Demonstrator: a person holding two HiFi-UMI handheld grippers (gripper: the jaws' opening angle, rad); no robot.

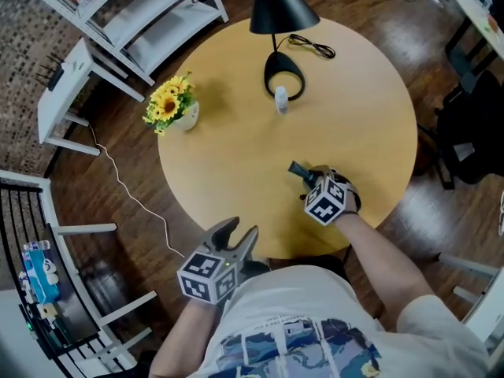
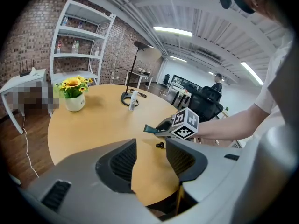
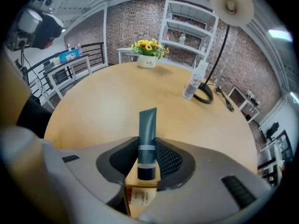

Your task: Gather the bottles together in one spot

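Pinching of a dark teal tube (image 3: 147, 129) by the right gripper (image 3: 147, 153) is recorded, well apart from the lamp base (image 1: 268, 75); the left gripper (image 2: 149, 160) is held parted and empty.

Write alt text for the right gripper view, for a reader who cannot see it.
The right gripper is shut on a dark tube that points out over a round table. Farther off stand a clear bottle beside a lamp and a pot of sunflowers.
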